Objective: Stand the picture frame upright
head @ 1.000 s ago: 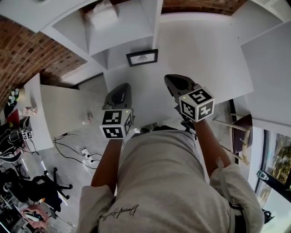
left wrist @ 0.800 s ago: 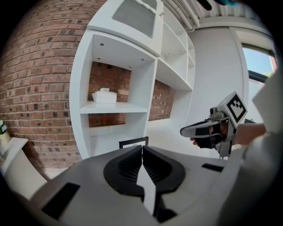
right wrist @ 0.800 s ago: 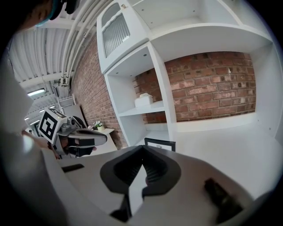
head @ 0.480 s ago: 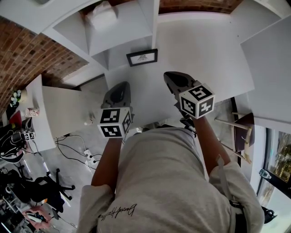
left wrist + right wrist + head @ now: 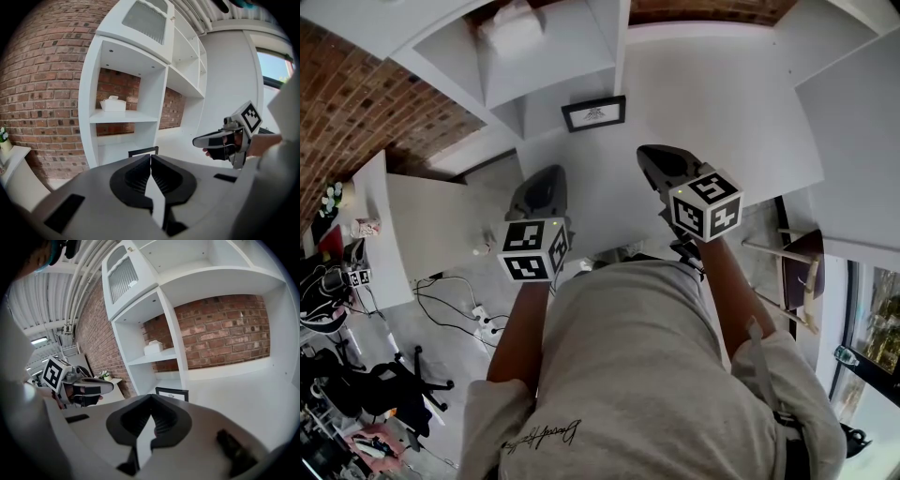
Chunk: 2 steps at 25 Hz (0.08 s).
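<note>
A small black picture frame (image 5: 593, 112) with a white print stands upright on the white desk (image 5: 722, 103), close to the foot of the shelf unit. It shows beyond the shut jaws in the right gripper view (image 5: 172, 393), and only its top edge (image 5: 143, 151) shows in the left gripper view. My left gripper (image 5: 546, 180) and right gripper (image 5: 654, 157) hover side by side over the desk's near part, short of the frame. Both are shut with nothing between the jaws. Each sees the other: the right gripper (image 5: 220, 139), the left gripper (image 5: 89, 386).
A white shelf unit (image 5: 544, 66) rises behind the frame, with a white tissue box (image 5: 113, 104) on one shelf. The brick wall (image 5: 356, 103) lies to the left. A low side table (image 5: 403, 225) and floor cables (image 5: 459, 305) are lower left, a wooden chair (image 5: 797, 272) to the right.
</note>
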Available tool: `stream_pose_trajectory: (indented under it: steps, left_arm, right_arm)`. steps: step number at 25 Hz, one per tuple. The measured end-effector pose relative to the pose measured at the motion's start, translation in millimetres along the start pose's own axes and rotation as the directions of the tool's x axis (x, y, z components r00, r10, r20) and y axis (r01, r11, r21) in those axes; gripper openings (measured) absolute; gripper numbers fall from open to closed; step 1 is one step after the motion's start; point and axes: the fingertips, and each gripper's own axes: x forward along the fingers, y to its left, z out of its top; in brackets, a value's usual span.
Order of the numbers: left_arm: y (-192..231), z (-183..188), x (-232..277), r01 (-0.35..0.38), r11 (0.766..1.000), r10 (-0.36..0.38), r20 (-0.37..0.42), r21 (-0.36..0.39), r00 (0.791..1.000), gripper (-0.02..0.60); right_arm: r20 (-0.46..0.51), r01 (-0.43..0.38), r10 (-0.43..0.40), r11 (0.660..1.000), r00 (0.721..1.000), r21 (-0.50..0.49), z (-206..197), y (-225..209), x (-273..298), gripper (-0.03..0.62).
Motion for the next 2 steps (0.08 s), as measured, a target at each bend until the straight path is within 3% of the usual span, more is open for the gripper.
stream_pose_trajectory:
  steps: [2]
  left_arm:
    - [0.8, -1.3, -3.6, -0.001, 1.000, 0.001, -0.001, 0.000, 1.000, 0.018]
  right_arm:
    - [-0.003, -0.003, 0.003, 1.000, 1.000, -0.002, -1.3, 3.6, 0.5, 0.028]
